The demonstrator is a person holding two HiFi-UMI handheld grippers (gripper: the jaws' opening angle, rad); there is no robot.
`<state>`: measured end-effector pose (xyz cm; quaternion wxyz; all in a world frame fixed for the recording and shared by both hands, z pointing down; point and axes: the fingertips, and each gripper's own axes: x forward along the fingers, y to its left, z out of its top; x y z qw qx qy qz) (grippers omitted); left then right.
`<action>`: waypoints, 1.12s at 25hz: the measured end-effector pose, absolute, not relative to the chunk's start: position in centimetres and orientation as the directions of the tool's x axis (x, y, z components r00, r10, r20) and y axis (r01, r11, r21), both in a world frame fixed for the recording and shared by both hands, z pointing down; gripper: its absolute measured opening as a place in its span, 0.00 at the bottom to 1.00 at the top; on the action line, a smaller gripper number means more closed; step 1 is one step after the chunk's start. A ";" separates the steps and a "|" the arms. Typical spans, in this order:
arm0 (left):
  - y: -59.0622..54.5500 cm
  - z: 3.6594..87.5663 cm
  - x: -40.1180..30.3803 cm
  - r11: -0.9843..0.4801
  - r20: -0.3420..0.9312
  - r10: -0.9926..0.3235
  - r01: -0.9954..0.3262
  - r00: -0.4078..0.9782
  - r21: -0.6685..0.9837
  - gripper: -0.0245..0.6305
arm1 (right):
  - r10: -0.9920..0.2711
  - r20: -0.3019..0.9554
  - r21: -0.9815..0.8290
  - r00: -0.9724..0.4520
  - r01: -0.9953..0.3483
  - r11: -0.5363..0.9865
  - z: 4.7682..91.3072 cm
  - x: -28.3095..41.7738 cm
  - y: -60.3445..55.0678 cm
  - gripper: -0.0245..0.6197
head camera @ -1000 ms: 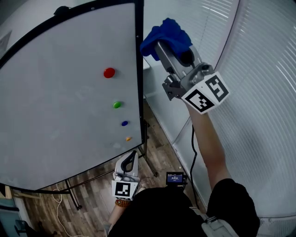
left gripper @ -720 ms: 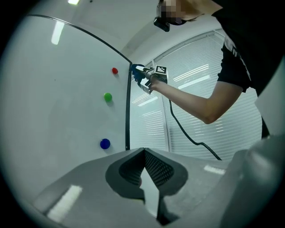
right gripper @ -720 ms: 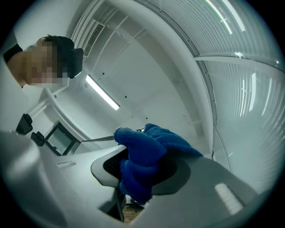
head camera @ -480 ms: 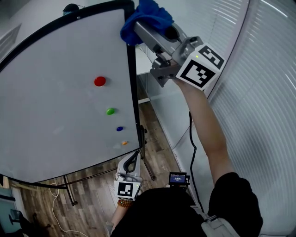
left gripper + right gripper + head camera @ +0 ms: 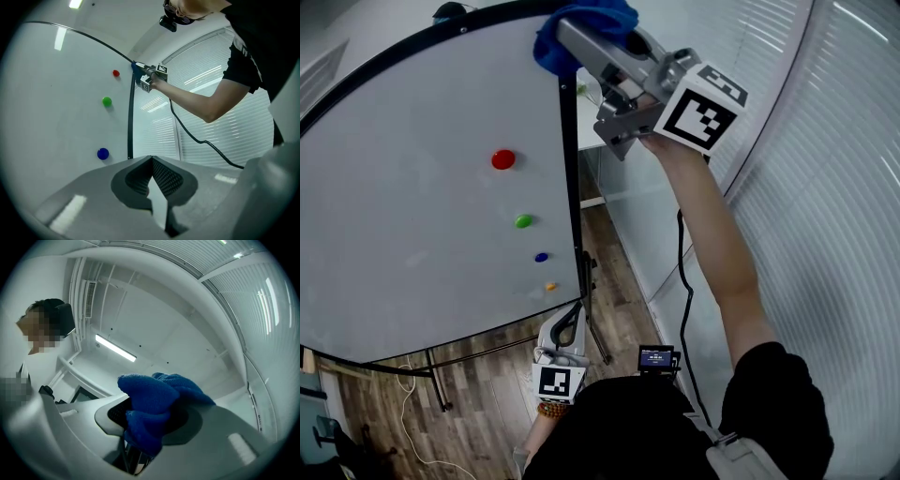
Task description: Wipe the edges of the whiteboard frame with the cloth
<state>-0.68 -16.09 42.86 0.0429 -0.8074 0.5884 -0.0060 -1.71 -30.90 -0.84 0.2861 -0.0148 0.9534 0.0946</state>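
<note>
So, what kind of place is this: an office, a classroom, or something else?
Probably an office or meeting room. A large whiteboard with coloured magnets stands on a wood-look floor, slatted blinds cover the wall beside it, and a strip light runs along the ceiling.

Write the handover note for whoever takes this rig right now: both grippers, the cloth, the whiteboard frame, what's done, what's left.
Right gripper: shut on the blue cloth, arm raised, cloth at the top right corner of the whiteboard frame, apparently against it.
Left gripper: shut, empty, held low by the waist, pointing at the board.
Done: cloth picked up and brought to the frame. Which edges are already wiped does not show.
Left: treat every edge as open. Probably run the cloth along the frame from this corner.
</note>
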 end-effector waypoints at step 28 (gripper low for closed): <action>-16.1 44.3 0.1 -0.328 0.039 -0.945 -0.939 0.326 -0.102 0.04 | -0.041 -0.556 0.160 -0.830 -0.155 0.975 2.1 -2.0 -31.3 0.27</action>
